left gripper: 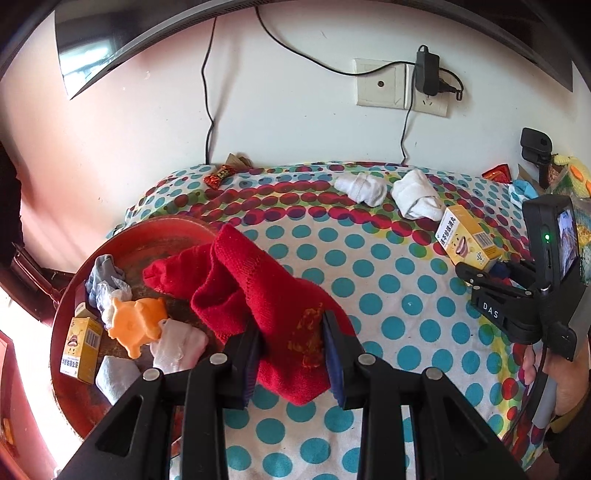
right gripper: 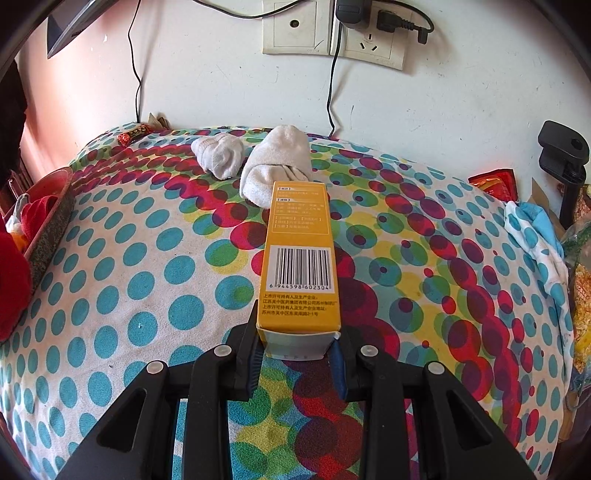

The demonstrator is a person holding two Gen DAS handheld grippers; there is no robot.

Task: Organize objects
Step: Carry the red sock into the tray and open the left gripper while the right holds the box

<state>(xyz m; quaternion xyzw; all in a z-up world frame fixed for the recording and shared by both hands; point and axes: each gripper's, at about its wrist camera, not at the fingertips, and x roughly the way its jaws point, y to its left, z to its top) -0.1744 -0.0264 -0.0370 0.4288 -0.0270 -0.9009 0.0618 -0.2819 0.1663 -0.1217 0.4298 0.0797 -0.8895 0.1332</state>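
My left gripper (left gripper: 291,354) is shut on a red sock (left gripper: 258,295), which hangs over the edge of a round red tray (left gripper: 62,373) at the left. In the tray lie a yellow box (left gripper: 81,349), an orange toy (left gripper: 136,325) and several small socks. My right gripper (right gripper: 297,360) is shut on a long yellow medicine box (right gripper: 299,258), held above the dotted cloth. The left wrist view shows that same box (left gripper: 467,236) and the right gripper (left gripper: 491,273) at the right. Two rolled white socks (right gripper: 218,155) (right gripper: 275,166) lie near the wall.
A spotted cloth (right gripper: 147,295) covers the surface. A red candy wrapper (left gripper: 219,175) lies at the back left. A black clamp stand (right gripper: 565,162), red packets (right gripper: 495,182) and a blue-white cloth (right gripper: 535,229) crowd the right edge. Cables hang from wall sockets (right gripper: 332,29).
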